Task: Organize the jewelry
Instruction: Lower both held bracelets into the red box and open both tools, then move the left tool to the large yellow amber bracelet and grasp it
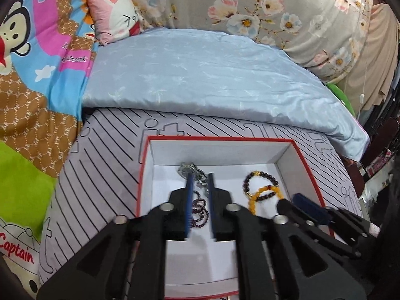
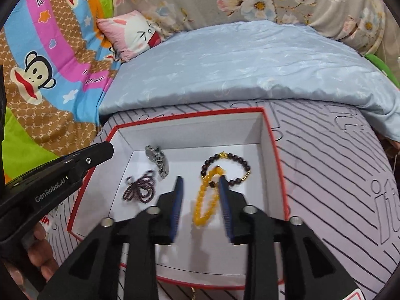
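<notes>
From the left wrist view, the left gripper point(image 1: 200, 175) hung over the white box point(image 1: 217, 151) with the red rim, which sat on the bed's striped grey sheet point(image 1: 105, 175). Its blue pads were spread a little, pinching nothing. Beyond their tips a silver chain piece point(image 1: 187, 168) lay near the box's far wall, and a dark purple bead strand point(image 1: 200, 212) lay on the box floor in the gap between the fingers. Toward the box's right side lay a dark bead bracelet point(image 1: 261, 180) and a yellow bead bracelet point(image 1: 265, 196), overlapping. The right gripper point(image 1: 310, 206) reached in over the box's right edge. On the cartoon quilt point(image 1: 37, 75) at the bed's left edge I could read "Captain".

From the right wrist view, the right gripper point(image 2: 201, 178) also stood spread inside the box point(image 2: 190, 125), pressing on nothing. The yellow bead bracelet point(image 2: 206, 200) lay between its fingers; the right pad's tip was at the bracelet's top, whether touching I could not tell. The dark bead bracelet point(image 2: 226, 168) sat just beyond. The purple strand point(image 2: 140, 190) and the silver piece point(image 2: 158, 161) lay toward the box's left side. The left gripper point(image 2: 100, 153) came over the box's left edge, marked "GenRobot.AI", with a hand point(image 2: 40, 252) under it. The quilt point(image 2: 55, 57) read "Frank".
</notes>
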